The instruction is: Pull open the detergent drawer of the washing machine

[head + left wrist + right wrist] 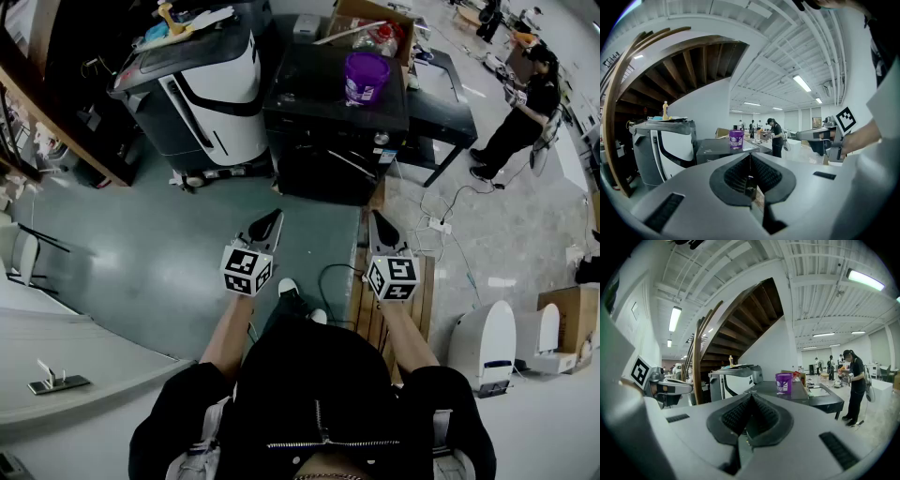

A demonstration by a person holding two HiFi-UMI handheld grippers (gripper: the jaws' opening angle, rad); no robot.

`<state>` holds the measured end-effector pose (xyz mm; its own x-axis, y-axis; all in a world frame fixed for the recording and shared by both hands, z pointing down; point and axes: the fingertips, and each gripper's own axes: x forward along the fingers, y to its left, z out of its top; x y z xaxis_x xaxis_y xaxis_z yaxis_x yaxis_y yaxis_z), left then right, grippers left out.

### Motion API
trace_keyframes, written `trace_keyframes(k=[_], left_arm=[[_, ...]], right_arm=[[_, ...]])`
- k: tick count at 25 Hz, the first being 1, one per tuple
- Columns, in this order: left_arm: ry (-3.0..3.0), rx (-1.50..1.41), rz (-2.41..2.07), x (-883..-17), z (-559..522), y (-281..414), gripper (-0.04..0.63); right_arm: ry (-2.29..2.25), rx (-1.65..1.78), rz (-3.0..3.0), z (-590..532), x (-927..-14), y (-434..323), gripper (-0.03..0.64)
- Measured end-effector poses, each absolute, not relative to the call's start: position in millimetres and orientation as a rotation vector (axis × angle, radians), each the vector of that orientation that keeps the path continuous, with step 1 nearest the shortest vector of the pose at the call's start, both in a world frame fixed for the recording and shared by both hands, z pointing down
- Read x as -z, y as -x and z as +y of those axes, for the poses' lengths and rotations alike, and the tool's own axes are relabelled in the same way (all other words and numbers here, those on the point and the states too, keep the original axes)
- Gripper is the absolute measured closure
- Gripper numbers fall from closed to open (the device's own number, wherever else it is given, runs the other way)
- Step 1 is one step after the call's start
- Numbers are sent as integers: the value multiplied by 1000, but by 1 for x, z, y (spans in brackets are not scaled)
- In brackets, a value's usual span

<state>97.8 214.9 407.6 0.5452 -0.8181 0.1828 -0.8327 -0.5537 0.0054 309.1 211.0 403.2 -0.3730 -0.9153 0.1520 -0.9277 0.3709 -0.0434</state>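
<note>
The black washing machine [336, 105] stands ahead across the floor, a purple tub [366, 77] on its top. Its front panel [349, 155] faces me, and I cannot make out the detergent drawer on it. My left gripper [268, 224] and right gripper [382, 227] are held side by side well short of the machine, both pointing at it. Each is shut with nothing between its jaws. In the left gripper view the machine [717, 150] and tub [736, 138] lie beyond the closed left gripper [750, 158]. The right gripper [751, 400] view shows the tub [783, 383] too.
A white-and-black appliance [202, 86] stands left of the washer, a black table [441, 105] right of it, a cardboard box [367, 21] behind. A wooden pallet [386, 314] and cables [441, 225] lie by my feet. A person [520, 111] stands far right. White units [483, 345] sit lower right.
</note>
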Motion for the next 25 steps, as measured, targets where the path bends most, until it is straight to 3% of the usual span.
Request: trace_keyframes(k=[25], left_arm=[[-2683,-269,-1410,-416,185,-92,574]], right_arm=[[-1644,-330,-2565,181,-426,-294,611]])
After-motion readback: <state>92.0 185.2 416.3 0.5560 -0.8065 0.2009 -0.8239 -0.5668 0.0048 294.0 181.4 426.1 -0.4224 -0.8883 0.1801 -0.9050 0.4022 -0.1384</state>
